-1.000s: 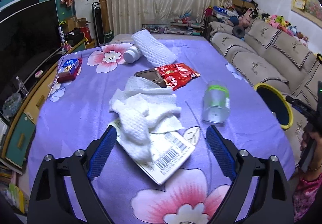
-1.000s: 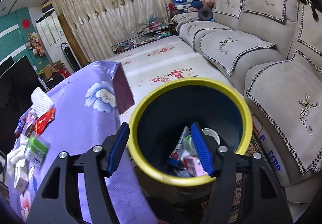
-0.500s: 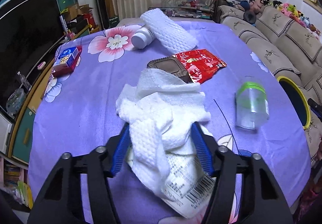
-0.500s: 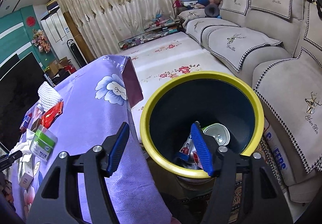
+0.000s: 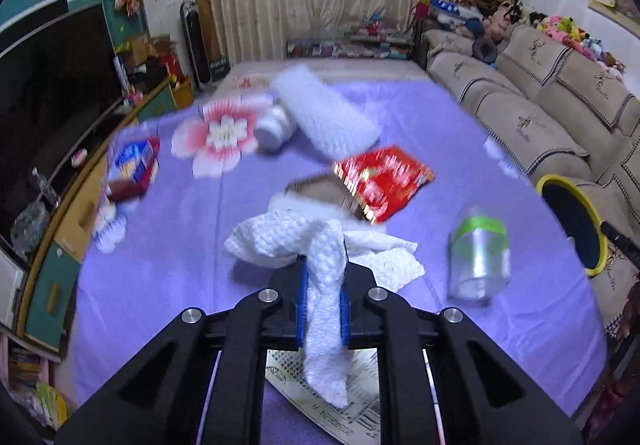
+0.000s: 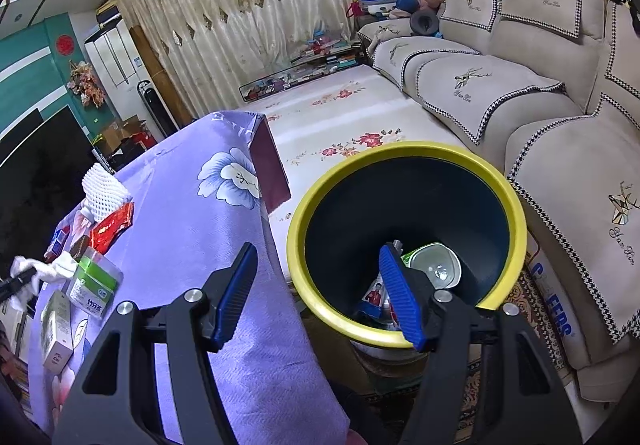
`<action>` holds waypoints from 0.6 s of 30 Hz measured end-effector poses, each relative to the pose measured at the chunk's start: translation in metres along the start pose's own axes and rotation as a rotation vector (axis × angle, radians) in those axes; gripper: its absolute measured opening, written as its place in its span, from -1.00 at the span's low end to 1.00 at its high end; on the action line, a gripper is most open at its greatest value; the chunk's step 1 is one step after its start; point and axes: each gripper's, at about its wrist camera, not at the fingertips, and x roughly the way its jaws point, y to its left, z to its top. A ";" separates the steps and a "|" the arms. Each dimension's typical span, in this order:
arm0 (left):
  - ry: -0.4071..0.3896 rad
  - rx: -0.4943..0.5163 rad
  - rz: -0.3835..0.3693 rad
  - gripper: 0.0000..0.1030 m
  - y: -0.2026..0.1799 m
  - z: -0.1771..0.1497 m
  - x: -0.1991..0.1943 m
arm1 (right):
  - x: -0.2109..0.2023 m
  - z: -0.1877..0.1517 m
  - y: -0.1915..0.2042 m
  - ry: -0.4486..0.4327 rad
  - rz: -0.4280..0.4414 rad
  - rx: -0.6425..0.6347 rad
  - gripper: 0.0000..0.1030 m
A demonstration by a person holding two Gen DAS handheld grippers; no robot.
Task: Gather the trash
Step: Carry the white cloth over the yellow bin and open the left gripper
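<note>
A crumpled white paper towel (image 5: 280, 237) lies on the purple flowered tablecloth (image 5: 160, 265). My left gripper (image 5: 323, 273) is shut on one strip of it, and the blue pads (image 5: 302, 297) press the strip from both sides while its end hangs down behind them. A printed sheet with a barcode (image 5: 360, 417) lies under the gripper. My right gripper (image 6: 318, 251) is open and holds nothing, hanging over the near rim of the yellow-rimmed dark bin (image 6: 298, 229). A cup and wrappers (image 6: 434, 269) lie in the bin's bottom. That bin (image 5: 560, 181) also shows beyond the table's right edge.
On the cloth lie a red wrapper (image 5: 380, 181), a clear jar with a green lid (image 5: 478, 257), a white foam sleeve (image 5: 324, 121), a white bottle (image 5: 274, 129) and a blue-and-red box (image 5: 134, 165). A beige sofa (image 6: 500, 85) runs behind the bin.
My left gripper moved forward over the paper towel and its jaws went from wide open to shut on a strip of it. The right gripper stayed open over the bin.
</note>
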 end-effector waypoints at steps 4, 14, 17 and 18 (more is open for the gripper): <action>-0.064 0.036 -0.023 -0.76 -0.013 0.014 -0.032 | -0.007 -0.001 -0.003 -0.008 0.003 0.010 0.17; -0.128 0.180 -0.185 -0.76 -0.086 0.035 -0.086 | -0.027 -0.002 -0.018 -0.040 0.002 0.046 0.17; -0.142 0.223 -0.240 -0.76 -0.115 0.041 -0.093 | -0.036 -0.001 -0.028 -0.060 -0.007 0.062 0.17; -0.142 0.236 -0.259 -0.76 -0.126 0.043 -0.094 | -0.039 -0.001 -0.031 -0.065 -0.010 0.066 0.17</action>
